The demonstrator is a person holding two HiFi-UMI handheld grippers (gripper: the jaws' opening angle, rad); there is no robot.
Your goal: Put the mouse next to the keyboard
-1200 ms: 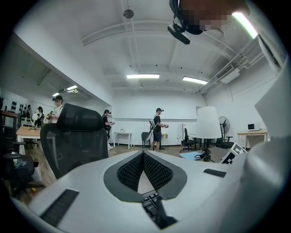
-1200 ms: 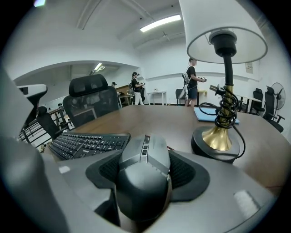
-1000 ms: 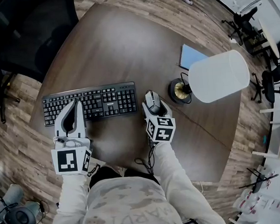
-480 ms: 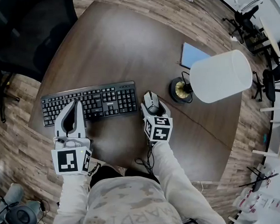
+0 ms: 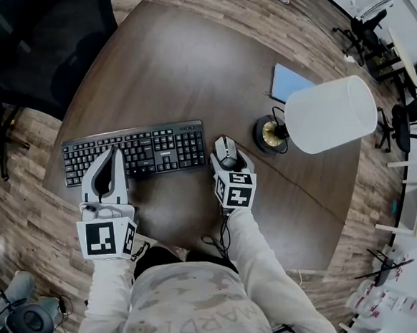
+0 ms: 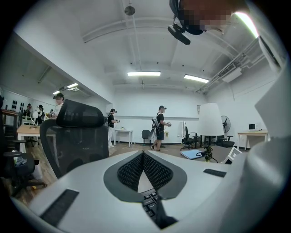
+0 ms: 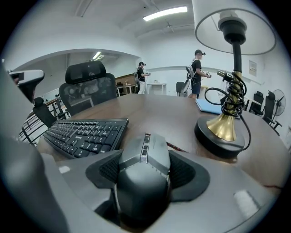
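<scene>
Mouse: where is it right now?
In the head view, the mouse is gripped by the right gripper, just right of the keyboard and left of the lamp.

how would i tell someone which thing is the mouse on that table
On the round dark wooden table, find the black keyboard near the person's side. Just off its right end, between it and the brass-based lamp with a white shade, sits the dark grey computer mouse. It is the only small rounded thing there, and the right gripper is closed around its sides.
</scene>
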